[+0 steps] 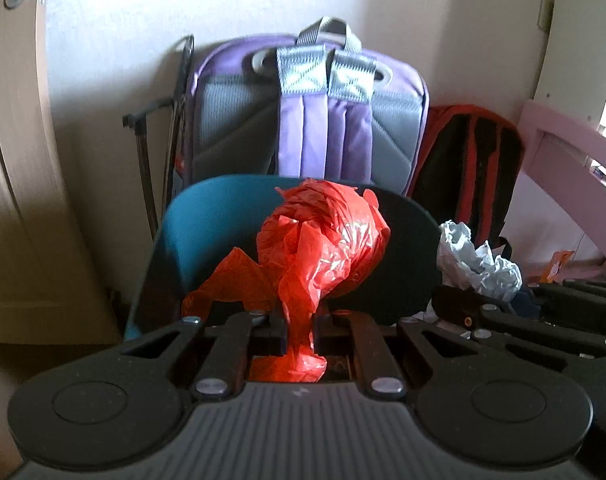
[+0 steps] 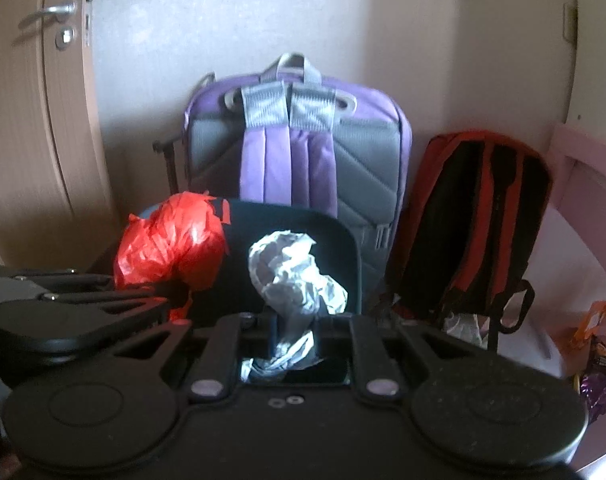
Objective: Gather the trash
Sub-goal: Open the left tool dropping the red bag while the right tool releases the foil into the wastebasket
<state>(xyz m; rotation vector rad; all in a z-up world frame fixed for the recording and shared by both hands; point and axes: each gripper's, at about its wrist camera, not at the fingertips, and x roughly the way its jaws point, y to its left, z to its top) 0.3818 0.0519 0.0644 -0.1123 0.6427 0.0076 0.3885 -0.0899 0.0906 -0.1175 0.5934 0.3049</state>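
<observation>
Both claws were pinching trash. Left gripper (image 1: 299,330) had its fingers pressed together on the twisted neck of a red plastic bag (image 1: 323,244), whose crumpled bulk stood up past the fingertips and hid much of the dark teal bin (image 1: 199,216) beyond it. Right gripper (image 2: 295,328) was clamped on the lower end of a crumpled grey-white paper wad (image 2: 291,276), which rose over the bin's dark opening (image 2: 343,248). From the right wrist view the red bag (image 2: 171,244) hung just to the left of the wad, at the bin's near-left rim, with the left gripper (image 2: 175,300) beneath it; from the left wrist view the wad (image 1: 475,260) sat just off the bin's right edge above the right gripper (image 1: 455,312). Whether anything lay inside the bin could not be told, its interior being dark. Close behind the bin a purple and grey backpack (image 2: 295,160) leaned against the wall, straps facing out. Beside it on the right leaned a black and red backpack (image 2: 479,224). A wooden door (image 2: 35,128) with a metal handle (image 2: 51,14) stood at the left, and a pink piece of furniture (image 2: 583,184) at the right, with an orange wrapper (image 2: 591,318) near its foot
</observation>
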